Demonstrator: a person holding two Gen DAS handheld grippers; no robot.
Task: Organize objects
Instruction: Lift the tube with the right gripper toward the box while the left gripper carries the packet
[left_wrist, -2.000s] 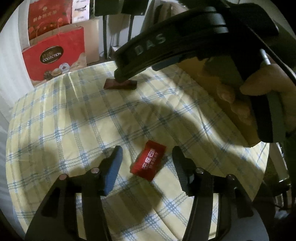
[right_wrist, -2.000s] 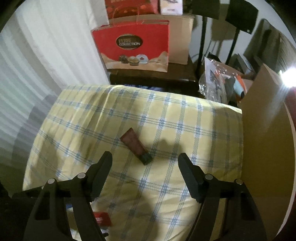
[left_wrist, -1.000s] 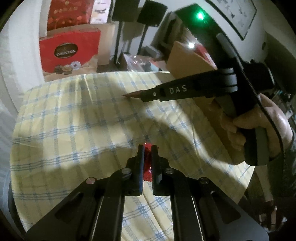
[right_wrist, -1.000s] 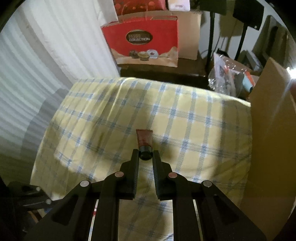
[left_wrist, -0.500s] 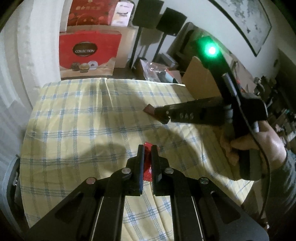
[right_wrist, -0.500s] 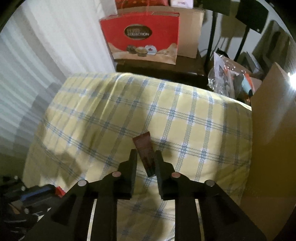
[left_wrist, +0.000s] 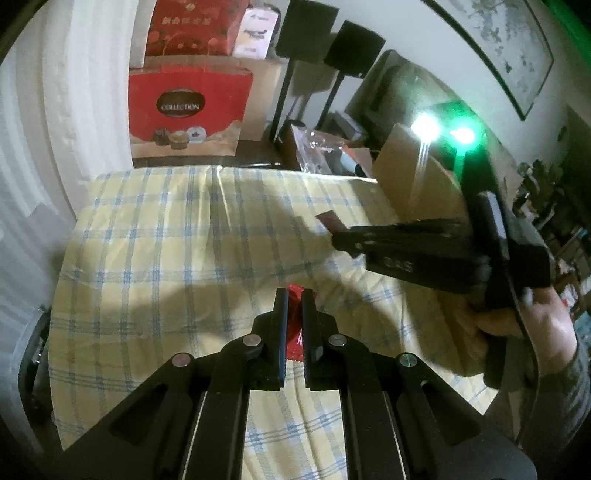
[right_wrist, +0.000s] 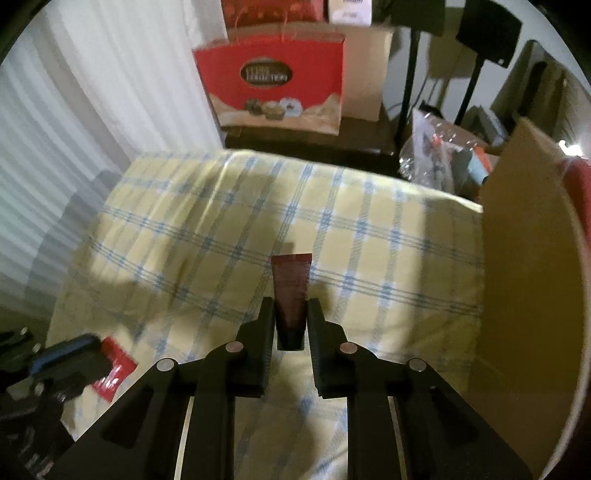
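My left gripper (left_wrist: 294, 295) is shut on a small red snack packet (left_wrist: 294, 326), held edge-on above the yellow checked tablecloth (left_wrist: 166, 240). In the right wrist view the same packet (right_wrist: 112, 363) shows at the lower left, in the left gripper (right_wrist: 79, 350). My right gripper (right_wrist: 290, 306) has a dark red tube (right_wrist: 290, 284) between its pads; its jaws are closing on it. The tube's flat end points away from me, and its cap sits between the fingers. From the left wrist view, the right gripper (left_wrist: 338, 240) reaches in from the right with the tube (left_wrist: 330, 220), a hand behind it.
An open cardboard box (right_wrist: 528, 295) stands along the right edge of the table. A red gift bag (right_wrist: 273, 81) and stacked boxes sit behind the table's far end. A white curtain (right_wrist: 92, 129) hangs on the left. Clutter in plastic (right_wrist: 436, 147) lies at the far right.
Two seconds ago both grippers were open over their objects; both then shut. Since then the left one has risen with the red packet, and the tube now points straight ahead.
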